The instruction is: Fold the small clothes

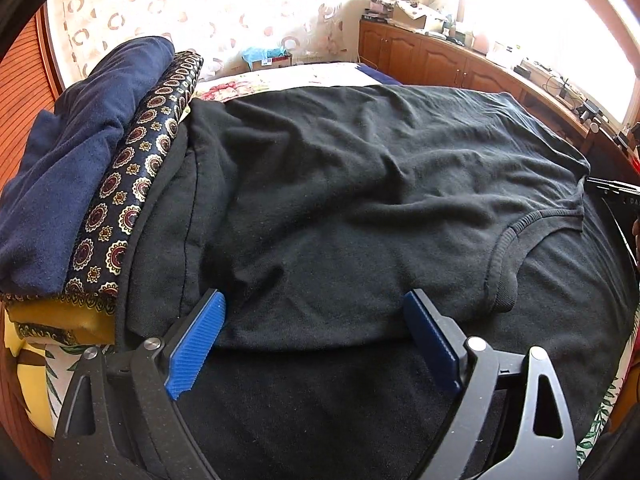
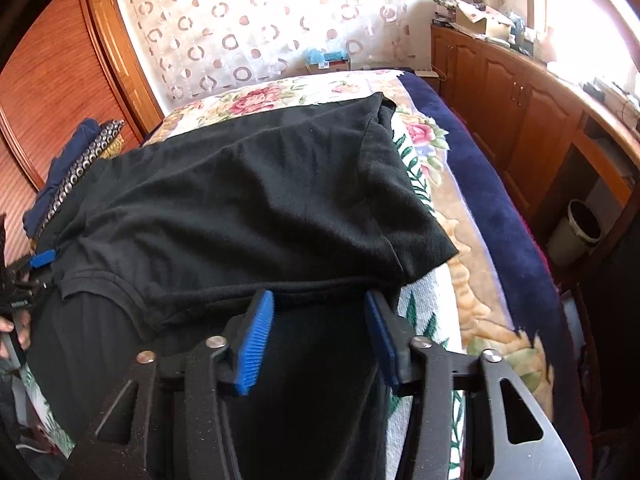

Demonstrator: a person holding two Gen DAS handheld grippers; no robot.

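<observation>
A black T-shirt [image 1: 340, 184] lies across the bed, its top part folded over with the collar [image 1: 504, 248] showing. My left gripper [image 1: 316, 300] is open, its blue pads either side of the folded edge near the left side of the shirt. My right gripper [image 2: 318, 300] is open at the fold edge by the right sleeve [image 2: 404, 220] of the same shirt [image 2: 240, 200]. The left gripper's blue pad [image 2: 42, 258] shows at the far left in the right wrist view. Neither holds cloth.
A stack of folded clothes [image 1: 80, 184] with a navy piece and a patterned one sits left of the shirt. The floral bedspread [image 2: 452, 280] has a navy border. Wooden cabinets [image 2: 520, 120] and a waste bin [image 2: 576, 232] stand on the right.
</observation>
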